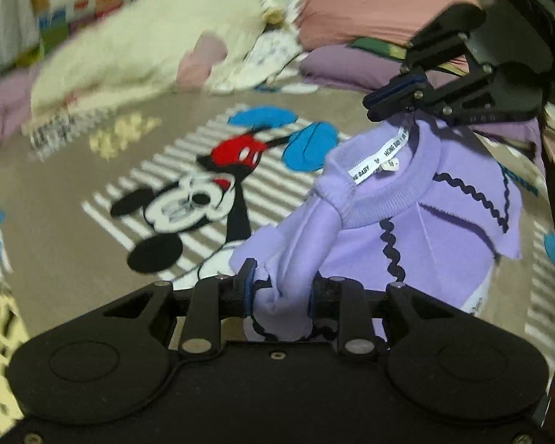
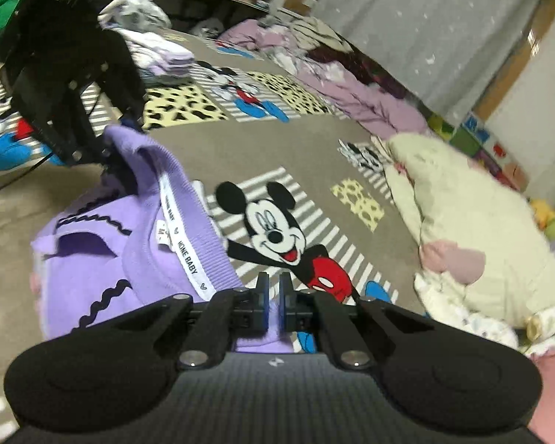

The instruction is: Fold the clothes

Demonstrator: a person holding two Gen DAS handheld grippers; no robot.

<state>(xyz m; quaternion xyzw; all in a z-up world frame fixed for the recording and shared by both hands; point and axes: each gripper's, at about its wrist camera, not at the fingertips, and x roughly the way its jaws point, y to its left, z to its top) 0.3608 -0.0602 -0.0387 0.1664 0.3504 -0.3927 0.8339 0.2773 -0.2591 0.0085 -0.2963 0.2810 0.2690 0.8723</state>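
The left gripper [image 1: 283,288] is clamped on a bunched fold of a small lilac sweater [image 1: 407,222], and soft cloth fills the gap between its two fingers. The right gripper [image 2: 273,296] has its fingers pressed nearly together on a thin edge of the same sweater, close to the ribbed neck band; in the left wrist view it shows at the upper right, gripping the cloth just above the collar. So the sweater hangs between the two tools, lifted above the bed and not lying flat. Its knit looks smooth and fleecy, the neck band is ribbed, dark wavy trim [image 1: 392,255] runs along the flat collar flaps, and a white label [image 2: 183,236] with printed letters sits inside the neck. Under it the bed cover [image 2: 277,148] is grey-brown, with white stripes, yellow spotted squares and a cartoon mouse [image 2: 277,233] in black, white and red. The middle of the cover is open and gives free room below the sweater. At the edges this room closes: a cream fluffy blanket [image 2: 473,222] lies heaped along one side, purple crumpled bedding [image 2: 351,88] lies further along, and a pink pillow [image 1: 381,3] sits behind; a stack of folded clothes [image 2: 166,55] lies at the far part, and a grey curtain [image 2: 444,18] hangs beyond the bed
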